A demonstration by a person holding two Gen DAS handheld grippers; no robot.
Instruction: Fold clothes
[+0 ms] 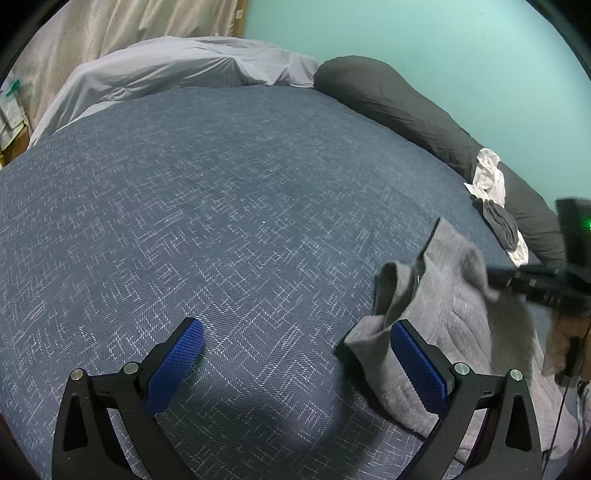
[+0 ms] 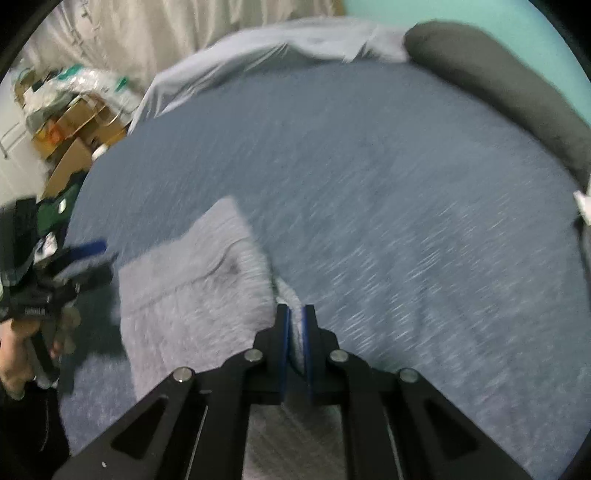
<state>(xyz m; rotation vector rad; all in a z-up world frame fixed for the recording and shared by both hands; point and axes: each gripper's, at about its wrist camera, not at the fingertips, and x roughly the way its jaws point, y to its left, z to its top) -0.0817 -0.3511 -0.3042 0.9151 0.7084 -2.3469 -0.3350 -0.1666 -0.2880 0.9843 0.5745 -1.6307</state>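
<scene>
Grey garment [image 1: 454,314] lies on the near right part of the bed [image 1: 221,203], partly bunched, one edge lifted. We see the right gripper [image 2: 295,325] nearly closed on a fold of it, pads pinching the fleecy cloth; that view is motion-blurred. In the left wrist view the right gripper shows as a dark blurred shape at the garment's right edge. Left gripper [image 1: 295,354] stands wide open and holds nothing; its right pad [image 1: 417,365] sits against the garment's near corner, the left pad over bare bedspread.

Around: a dark bolster [image 1: 406,107] runs along the teal wall [image 1: 406,33], with white cloth [image 1: 489,177] and a dark small garment [image 1: 500,225] beside it, well apart from the grey one. A pale sheet [image 1: 166,70] is bunched at the far end. Cardboard boxes [image 2: 70,147] and bags clutter the floor past the bed. Nothing lies between the grippers and the garment.

We see a small label on the left gripper in the right wrist view, too blurred to read.
</scene>
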